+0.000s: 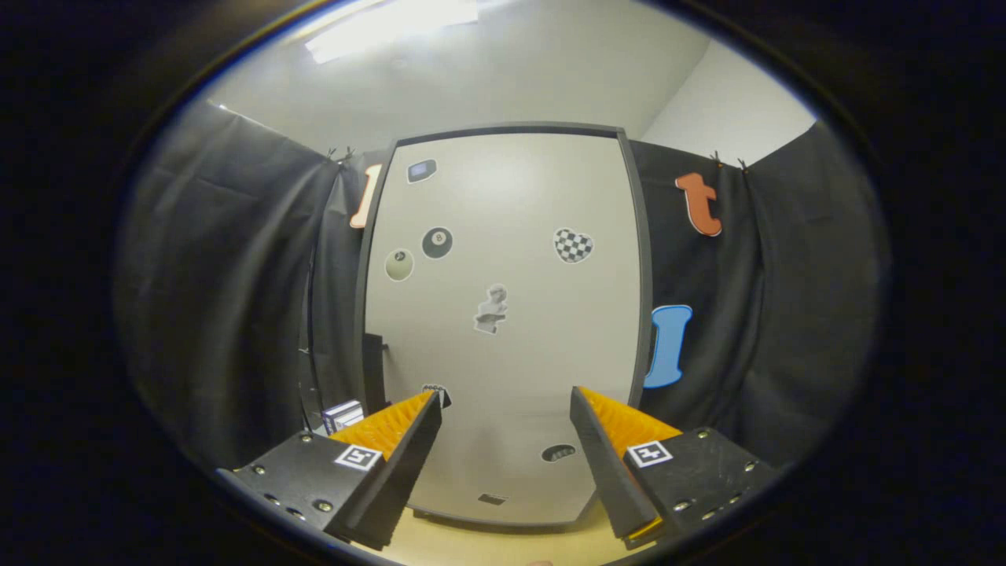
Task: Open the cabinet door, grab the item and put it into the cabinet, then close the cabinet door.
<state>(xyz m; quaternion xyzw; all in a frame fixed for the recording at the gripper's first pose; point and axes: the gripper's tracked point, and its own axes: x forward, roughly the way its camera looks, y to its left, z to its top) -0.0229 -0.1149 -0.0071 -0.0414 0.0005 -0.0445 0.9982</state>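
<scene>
Gripper (507, 428): fingers wide apart, nothing between them, facing the cabinet
Door (503, 314): shut, stickers all over
Handle (374, 365): dark, at the door's left edge, I'd hook it there
Item (343, 414): small box by the left finger, likely the one to grab

Lab booth: black cloth walls (236, 275) round stickered cabinet door (503, 314), ceiling light (393, 23).

We see black cloth (236, 275) draped as the booth's wall along the left and right sides, clipped at its top corners. Above it rise a pale wall (731, 102) and ceiling, with a bright ceiling light (389, 23) overhead. A strip of light wooden table (503, 546) lies lowest in our view.
</scene>
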